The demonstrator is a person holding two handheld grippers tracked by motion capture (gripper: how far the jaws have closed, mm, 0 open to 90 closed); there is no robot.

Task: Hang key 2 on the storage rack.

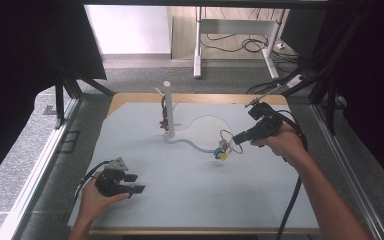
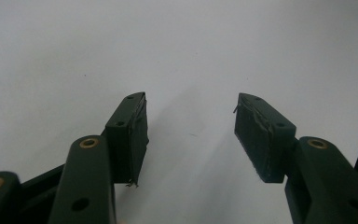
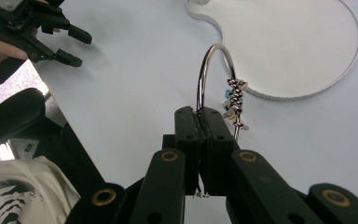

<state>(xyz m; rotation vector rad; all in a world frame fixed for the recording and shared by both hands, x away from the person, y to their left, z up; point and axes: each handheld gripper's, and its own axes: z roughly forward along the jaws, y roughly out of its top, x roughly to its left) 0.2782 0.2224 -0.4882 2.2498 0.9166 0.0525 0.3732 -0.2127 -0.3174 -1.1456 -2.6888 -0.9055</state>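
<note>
Now the key ring (image 3: pixel 204 74) is pinched in the right gripper (image 1: pixel 236 139), well right of the stand (image 1: pixel 168 110); the left gripper (image 1: pixel 136 183) is held spread, far off

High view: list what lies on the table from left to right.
left gripper, jaws open → white stand with something brown hanging on it → keyring with teal and yellow tags → right gripper, shut on the keyring.

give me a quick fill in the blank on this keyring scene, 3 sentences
1. The right gripper is shut on a metal ____ that carries a short chain.
2. The left gripper rests on the table with its jaws ____.
3. The white stand has a flat ____-coloured base.

Missing words: ring; open; white
</note>
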